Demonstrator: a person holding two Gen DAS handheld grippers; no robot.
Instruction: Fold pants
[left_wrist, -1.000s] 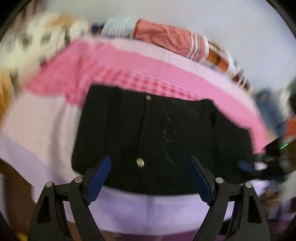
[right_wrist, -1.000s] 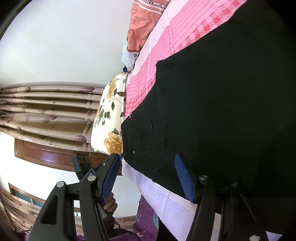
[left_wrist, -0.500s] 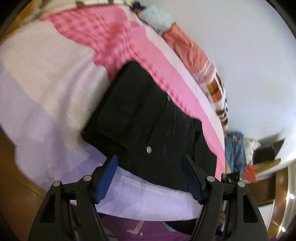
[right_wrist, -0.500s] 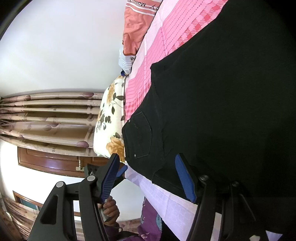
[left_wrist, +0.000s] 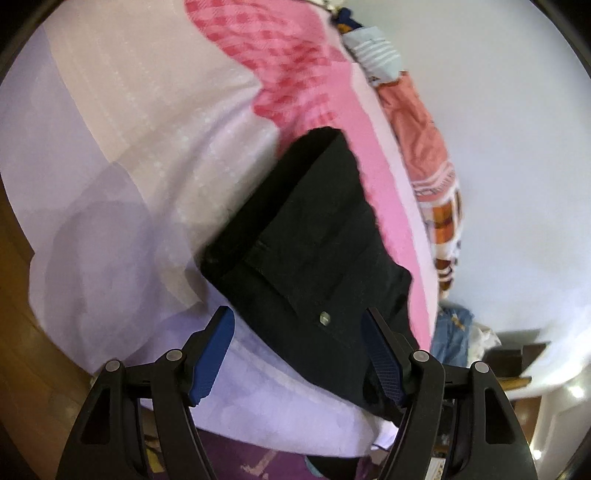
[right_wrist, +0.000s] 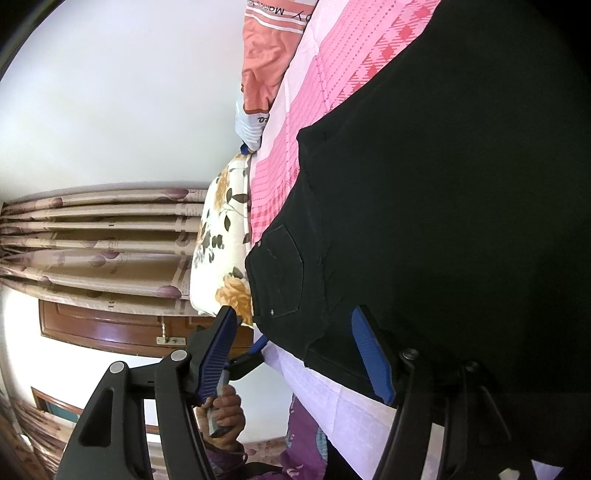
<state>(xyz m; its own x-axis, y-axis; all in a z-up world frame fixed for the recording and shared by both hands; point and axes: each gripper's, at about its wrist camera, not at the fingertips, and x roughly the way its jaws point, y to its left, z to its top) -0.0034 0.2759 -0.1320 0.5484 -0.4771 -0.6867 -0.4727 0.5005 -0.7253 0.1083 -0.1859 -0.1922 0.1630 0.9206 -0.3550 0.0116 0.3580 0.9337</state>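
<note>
- Left gripper (left_wrist: 299, 350): jaws apart, nothing pinched; pads straddle the near edge of the black pants (left_wrist: 317, 258) at the button (left_wrist: 324, 317), probably lined up to take the waistband
- Right gripper (right_wrist: 295, 354): jaws parted, gripping nothing; near hem corner of the pants (right_wrist: 443, 206) lies between the pads, untouched
- Pants lie flat on the pink-and-lilac bedsheet (left_wrist: 147, 147), near the bed's front edge, apparently already folded once
- Long axis in the left view: runs from near right up and away toward the checked pink band, waistband end nearest
- Beyond: floral pillow (right_wrist: 221, 243), then curtain (right_wrist: 103, 236)
</note>
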